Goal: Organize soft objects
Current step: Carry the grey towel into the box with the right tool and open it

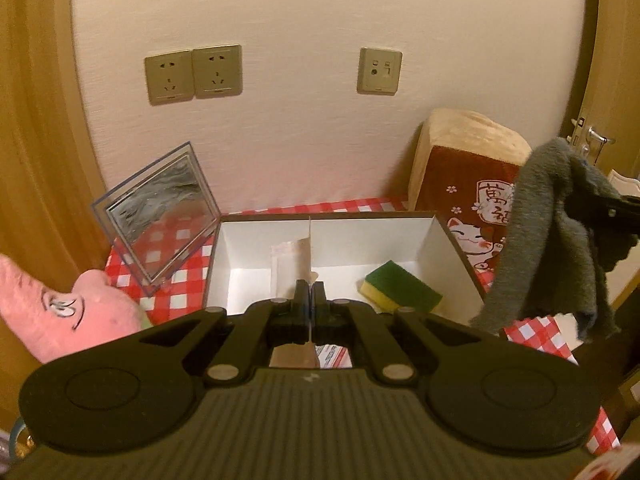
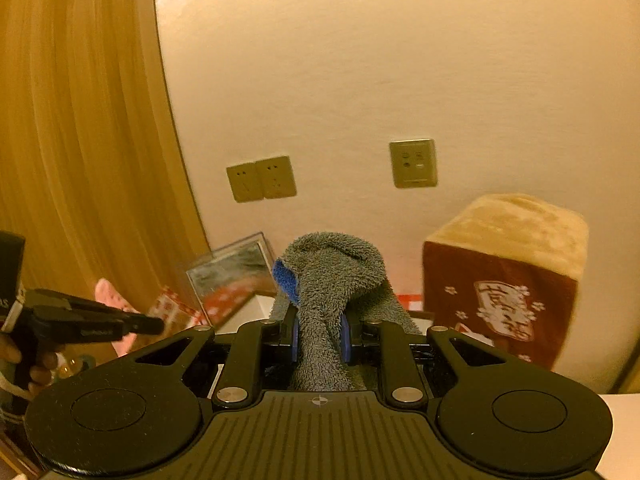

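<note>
Right hand-held gripper (image 2: pixel 320 338) pinching gray towel (image 2: pixel 332 280), hanging lengthwise up right of white box (image 1: pixel 440 232) (sponge (image 1: pixel 400 288) inside); left hand-held gripper (image 1: pixel 309 294) pressed together on its divider (image 1: pixel 310 240).

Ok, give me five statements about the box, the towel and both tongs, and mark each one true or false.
1. The right tongs are shut on a grey towel. True.
2. The green and yellow sponge lies on the checked tablecloth. False: it lies in the right compartment of the white box.
3. The left tongs are wide open. False: they are shut on the box's thin divider.
4. A pink plush toy lies left of the box. True.
5. The towel already rests in the box. False: it hangs in the air from the tongs.
</note>
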`<action>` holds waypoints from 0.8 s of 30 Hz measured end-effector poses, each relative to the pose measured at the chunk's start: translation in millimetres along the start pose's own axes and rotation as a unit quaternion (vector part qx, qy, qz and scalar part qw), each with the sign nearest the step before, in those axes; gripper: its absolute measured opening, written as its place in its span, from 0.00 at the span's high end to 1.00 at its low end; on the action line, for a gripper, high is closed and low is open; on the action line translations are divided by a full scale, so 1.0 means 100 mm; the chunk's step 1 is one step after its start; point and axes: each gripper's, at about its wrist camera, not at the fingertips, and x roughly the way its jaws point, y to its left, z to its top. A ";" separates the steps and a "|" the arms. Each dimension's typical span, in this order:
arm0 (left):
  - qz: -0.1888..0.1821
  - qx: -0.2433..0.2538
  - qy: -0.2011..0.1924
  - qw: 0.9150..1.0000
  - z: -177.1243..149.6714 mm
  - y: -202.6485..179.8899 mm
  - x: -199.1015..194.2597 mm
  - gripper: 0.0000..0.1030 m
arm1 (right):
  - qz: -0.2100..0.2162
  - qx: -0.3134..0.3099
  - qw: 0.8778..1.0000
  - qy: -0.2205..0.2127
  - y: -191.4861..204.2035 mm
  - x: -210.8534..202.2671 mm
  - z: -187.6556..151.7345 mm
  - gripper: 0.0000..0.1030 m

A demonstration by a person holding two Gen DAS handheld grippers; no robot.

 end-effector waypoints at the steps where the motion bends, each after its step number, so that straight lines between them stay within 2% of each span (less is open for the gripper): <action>1: -0.001 0.000 0.002 1.000 0.02 0.00 0.03 0.99 | 0.004 0.003 1.000 0.002 0.00 0.05 0.02 0.81; 15: 0.000 0.010 0.032 0.999 0.18 0.10 0.53 0.99 | 0.043 0.026 0.997 0.054 0.12 0.95 0.00 0.81; 24: 0.001 0.005 0.065 0.998 0.19 0.19 0.91 0.99 | 0.034 0.029 0.994 0.098 0.12 1.47 -0.11 0.81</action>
